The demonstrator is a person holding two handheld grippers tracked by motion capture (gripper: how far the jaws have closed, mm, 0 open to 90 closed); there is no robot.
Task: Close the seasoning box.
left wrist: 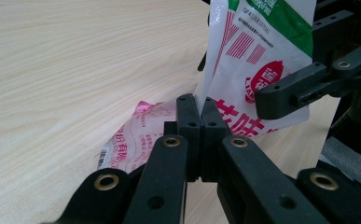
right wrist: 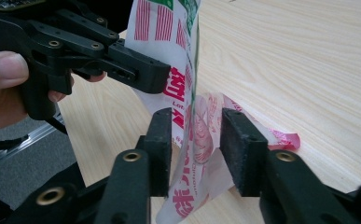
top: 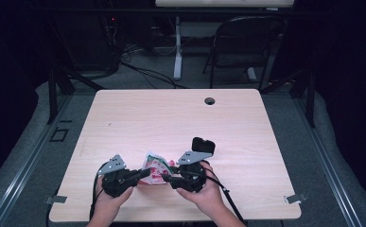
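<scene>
- High view: we are holding 2 grippers at the near edge of the table [top: 247, 142], with the left gripper [top: 143, 174] and the right gripper [top: 166, 177] meeting at a red-and-white packet [top: 154, 166]
- Left gripper view: our jaws are pressing together on the packet's [left wrist: 257, 51] edge, keeping it upright
- Right gripper view: our jaws are standing apart around the packet [right wrist: 194, 135], not pressing it

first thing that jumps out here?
The white, red and green snack packet, held up at the table's near edge between both grippers. The left gripper is shut on its edge; the right gripper straddles it, jaws apart, pads not yet pressing.
</scene>
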